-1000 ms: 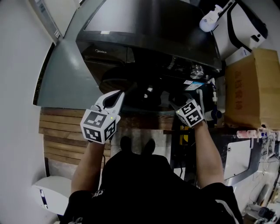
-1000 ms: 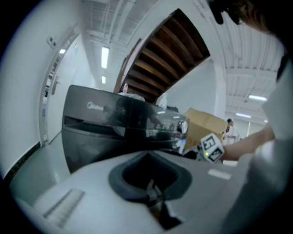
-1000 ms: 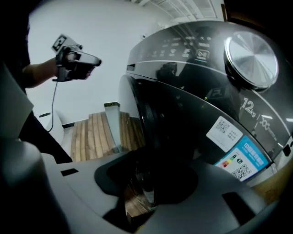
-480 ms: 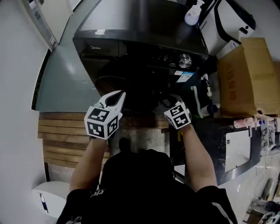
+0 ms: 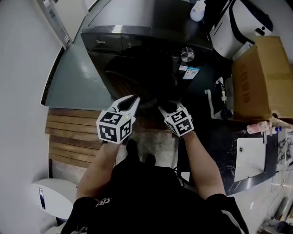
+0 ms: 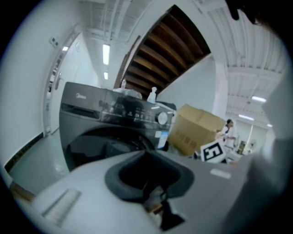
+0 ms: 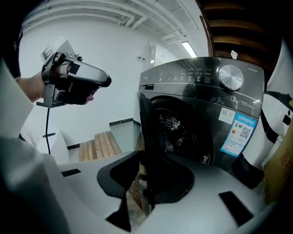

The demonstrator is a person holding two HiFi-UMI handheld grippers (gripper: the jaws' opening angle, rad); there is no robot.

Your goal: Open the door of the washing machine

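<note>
The dark washing machine (image 5: pixel 137 41) stands ahead with its round door (image 7: pixel 145 132) swung out, edge-on in the right gripper view, and the drum (image 7: pixel 176 130) shows behind it. My right gripper (image 5: pixel 164 109) is at the door's lower edge. Its jaws are closing with that edge between them, and a gap still shows on one side. My left gripper (image 5: pixel 132 99) hovers just left of it, its jaws opening a little with nothing between them. It looks at the machine's front (image 6: pixel 87 119), and the right gripper's marker cube (image 6: pixel 213 151) shows at the right.
A cardboard box (image 5: pixel 258 77) and a white appliance (image 5: pixel 242 23) stand right of the machine. A bottle (image 5: pixel 198 10) sits on top of the machine. A grey ledge (image 5: pixel 75 82) and wooden slats (image 5: pixel 73 137) lie to the left, a white bin (image 5: pixel 50 201) below them.
The right gripper has moved left toward the left gripper. Both now sit farther out from the machine's front, and the left gripper has shifted slightly right.
</note>
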